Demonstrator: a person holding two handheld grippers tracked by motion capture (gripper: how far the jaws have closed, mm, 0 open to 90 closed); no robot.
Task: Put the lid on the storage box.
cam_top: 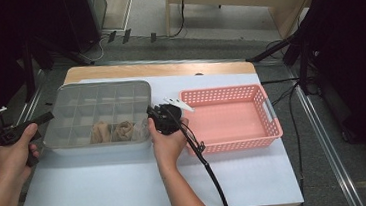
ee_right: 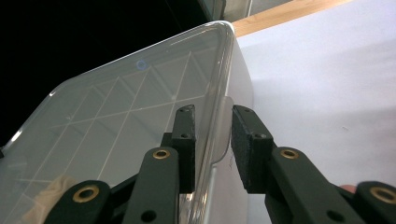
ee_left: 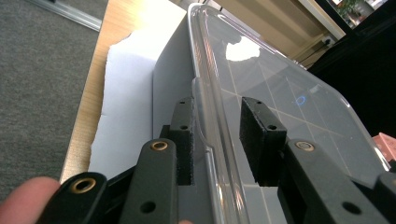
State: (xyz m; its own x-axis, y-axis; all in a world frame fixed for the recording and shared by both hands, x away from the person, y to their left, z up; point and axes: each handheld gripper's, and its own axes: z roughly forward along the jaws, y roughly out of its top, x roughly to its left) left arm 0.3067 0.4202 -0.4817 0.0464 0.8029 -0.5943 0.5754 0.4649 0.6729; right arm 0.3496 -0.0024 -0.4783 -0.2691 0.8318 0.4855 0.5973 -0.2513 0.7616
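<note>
On the white-covered table, a clear compartment box is flanked by both grippers
The lid's edge tabs are straddled by the spread left gripper and right gripper, without contact; a pink basket is set just beside

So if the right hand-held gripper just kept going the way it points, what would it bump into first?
Probably the lid tab of the clear box: it sits between the open jaws of the right hand-held gripper, with the lid edge running straight ahead.
</note>
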